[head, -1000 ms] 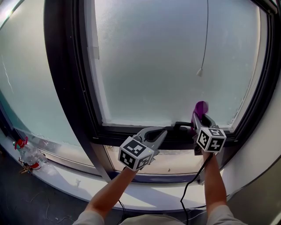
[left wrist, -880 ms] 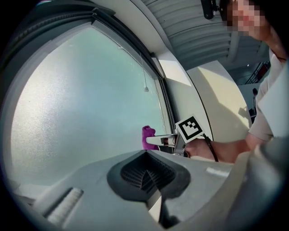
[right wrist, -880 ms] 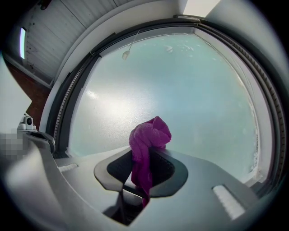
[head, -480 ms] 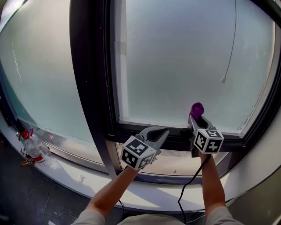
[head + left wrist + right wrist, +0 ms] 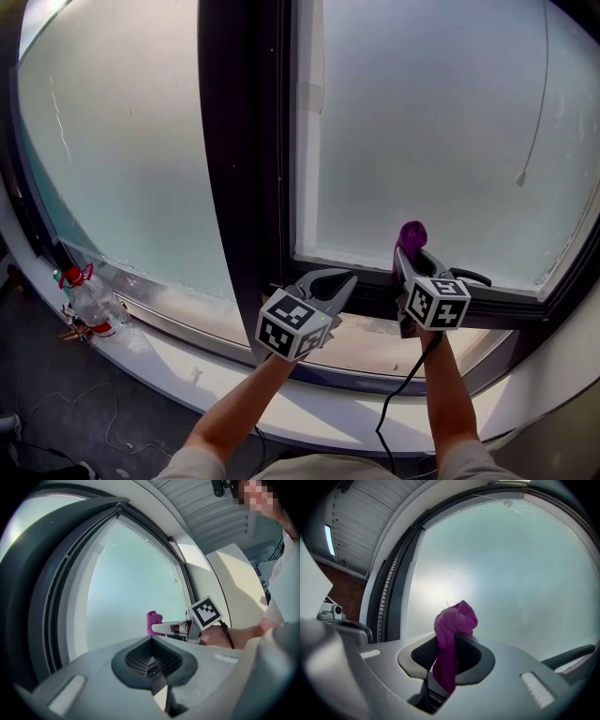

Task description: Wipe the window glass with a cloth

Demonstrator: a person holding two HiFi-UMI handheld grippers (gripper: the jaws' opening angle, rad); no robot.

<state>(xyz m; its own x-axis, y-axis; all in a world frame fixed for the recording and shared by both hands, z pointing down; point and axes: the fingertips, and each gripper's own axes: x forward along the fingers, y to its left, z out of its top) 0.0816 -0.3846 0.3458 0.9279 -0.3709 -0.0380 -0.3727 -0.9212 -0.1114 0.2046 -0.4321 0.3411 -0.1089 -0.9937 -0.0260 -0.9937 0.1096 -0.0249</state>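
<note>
- The purple cloth (image 5: 452, 625) is clamped between the jaws of the right gripper (image 5: 412, 262), with a bunched wad sticking out past the tips.
- That wad is held low at the bottom edge of the window glass (image 5: 441, 122), just above the dark lower frame (image 5: 487, 292). Whether it's actually pressed against the pane can't really be told from these angles, but it looks very close.
- The left gripper (image 5: 339, 281) is closed with nothing in it and is parked beside the right one, near the thick vertical frame post (image 5: 242, 169).
- Step-wise, this looks like the start of a wiping pass along the lower part of the pane, with most of the glass above not yet covered.
- For the next move, the cloth probably needs to be pushed flat onto the glass and swept sideways or upward, with the grip kept tight so it isn't dragged out.
- The thin hanging cord (image 5: 534, 103) on the right should be steered around.
</note>
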